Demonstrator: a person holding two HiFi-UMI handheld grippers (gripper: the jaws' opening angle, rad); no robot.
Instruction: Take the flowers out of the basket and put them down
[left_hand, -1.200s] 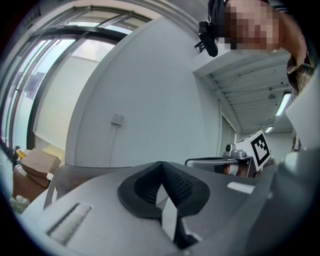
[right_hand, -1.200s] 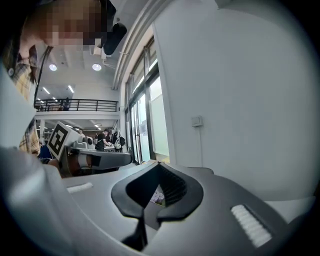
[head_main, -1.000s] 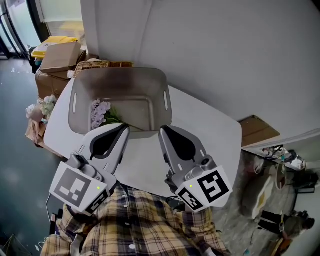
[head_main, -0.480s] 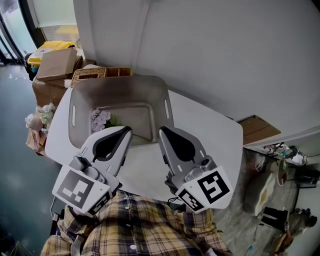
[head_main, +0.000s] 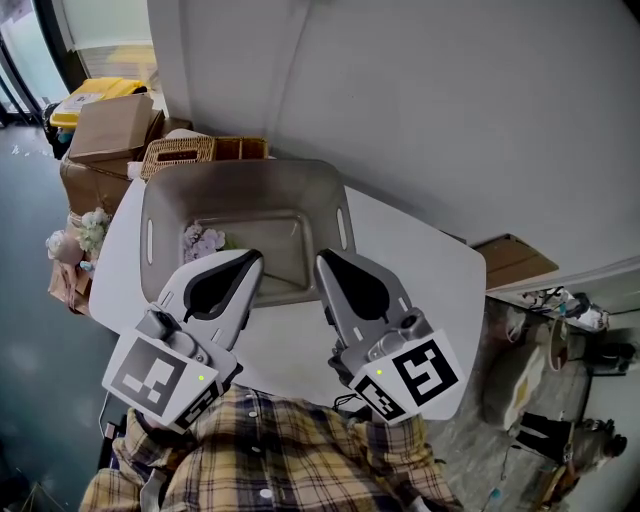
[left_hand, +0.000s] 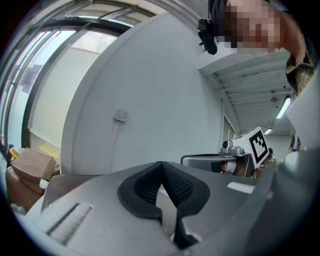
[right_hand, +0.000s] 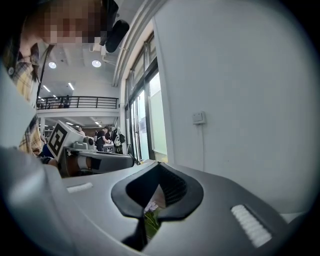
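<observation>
A grey plastic basket (head_main: 320, 190) stands on the white table (head_main: 425, 270) by the wall. A bunch of pale purple flowers (head_main: 203, 242) with green stems lies on its floor at the left. My left gripper (head_main: 252, 258) and right gripper (head_main: 322, 259) hover side by side over the basket's near rim, both pointing into it, both shut and empty. In the left gripper view the jaws (left_hand: 161, 164) meet at their tips. Through the gap of the shut right gripper (right_hand: 159, 165) the flowers (right_hand: 151, 207) show a little ahead.
Cardboard boxes (head_main: 108, 128), a wicker basket (head_main: 180, 150) and a yellow bin (head_main: 95, 90) crowd the floor behind the table's left end. More artificial flowers (head_main: 78, 236) sit at the table's left. A flat cardboard piece (head_main: 515, 260) lies at the right. A white wall (head_main: 450, 110) rises close behind the basket.
Both grippers have moved forward together, from the basket's near rim to over its inside. The flowers lie where they were.
</observation>
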